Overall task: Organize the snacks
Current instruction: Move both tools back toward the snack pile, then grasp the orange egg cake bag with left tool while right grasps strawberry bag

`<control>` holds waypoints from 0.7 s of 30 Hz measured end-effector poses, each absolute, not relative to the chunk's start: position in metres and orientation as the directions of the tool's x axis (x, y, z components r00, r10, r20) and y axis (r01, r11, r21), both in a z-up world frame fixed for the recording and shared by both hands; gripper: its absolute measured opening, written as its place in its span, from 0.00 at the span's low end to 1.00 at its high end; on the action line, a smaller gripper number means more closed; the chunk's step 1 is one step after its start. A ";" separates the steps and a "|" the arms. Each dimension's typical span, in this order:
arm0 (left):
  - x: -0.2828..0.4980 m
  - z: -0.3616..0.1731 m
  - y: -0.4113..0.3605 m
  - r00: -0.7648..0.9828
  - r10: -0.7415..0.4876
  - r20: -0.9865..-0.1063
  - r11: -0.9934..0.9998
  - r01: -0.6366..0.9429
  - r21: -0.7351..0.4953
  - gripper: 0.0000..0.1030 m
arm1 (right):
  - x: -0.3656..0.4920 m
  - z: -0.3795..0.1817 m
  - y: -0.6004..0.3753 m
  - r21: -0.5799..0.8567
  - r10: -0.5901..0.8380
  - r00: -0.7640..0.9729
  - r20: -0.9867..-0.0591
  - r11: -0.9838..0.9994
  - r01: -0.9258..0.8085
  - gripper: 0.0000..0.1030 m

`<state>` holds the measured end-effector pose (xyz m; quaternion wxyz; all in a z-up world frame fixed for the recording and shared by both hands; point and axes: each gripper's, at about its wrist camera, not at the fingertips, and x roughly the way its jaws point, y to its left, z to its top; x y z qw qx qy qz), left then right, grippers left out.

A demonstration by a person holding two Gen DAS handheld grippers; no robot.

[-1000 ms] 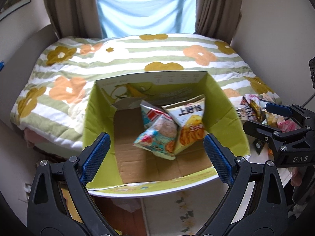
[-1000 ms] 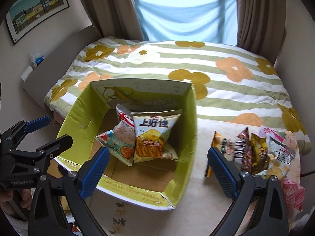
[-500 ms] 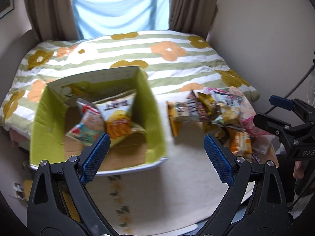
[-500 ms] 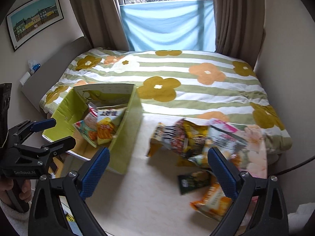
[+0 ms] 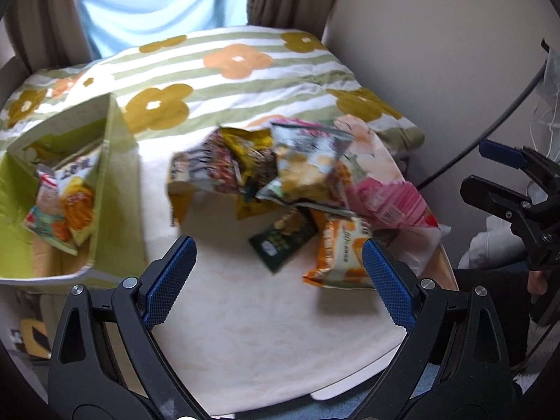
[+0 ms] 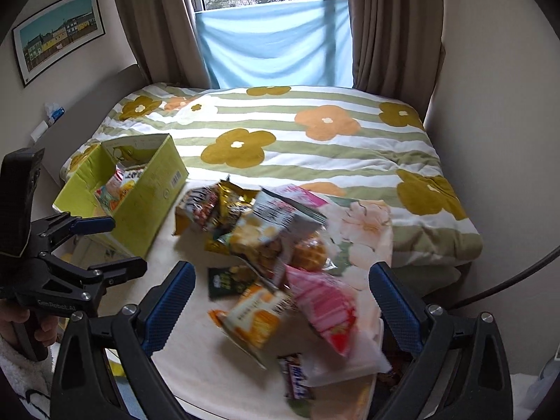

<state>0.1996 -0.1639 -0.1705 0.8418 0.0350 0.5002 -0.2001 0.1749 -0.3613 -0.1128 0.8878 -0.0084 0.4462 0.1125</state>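
A green cardboard box [image 5: 115,189] [image 6: 150,199] stands at the table's left and holds a yellow chip bag [image 5: 78,192] and two other packets. A pile of loose snack bags [image 5: 297,175] [image 6: 266,231] lies on the table's right half, with an orange bag [image 5: 341,255] [image 6: 255,318], a dark green packet [image 5: 281,241] and a pink bag [image 6: 322,308] nearest. My left gripper [image 5: 278,280] is open and empty above the table, short of the pile. My right gripper [image 6: 283,301] is open and empty over the pile's near side.
A white round table [image 5: 245,332] carries everything. Behind it is a bed with a striped flower quilt [image 6: 315,140]. A wall [image 5: 437,52] and a black cable [image 5: 490,140] are at the right. The window with curtains [image 6: 273,45] is at the back.
Both grippers have swung right, from over the green box to facing the snack pile. The right one has also pulled back. Both stay open and empty.
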 end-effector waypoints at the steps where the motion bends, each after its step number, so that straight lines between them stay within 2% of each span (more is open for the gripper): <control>1: 0.198 -0.177 -0.171 0.406 -0.307 -0.861 0.914 0.379 -0.147 0.92 | 0.173 -0.117 -0.369 0.086 0.194 0.573 -0.796 0.974 -0.210 0.96; 10: 0.194 -0.235 -0.227 0.292 -0.320 -0.901 0.873 0.461 -0.160 0.92 | 0.170 -0.168 -0.402 0.123 0.217 0.510 -0.832 0.969 -0.213 0.96; 21: 0.204 -0.290 -0.269 0.267 -0.281 -0.922 0.839 0.535 -0.101 0.92 | 0.189 -0.218 -0.407 0.051 0.168 0.443 -0.881 0.963 -0.263 0.96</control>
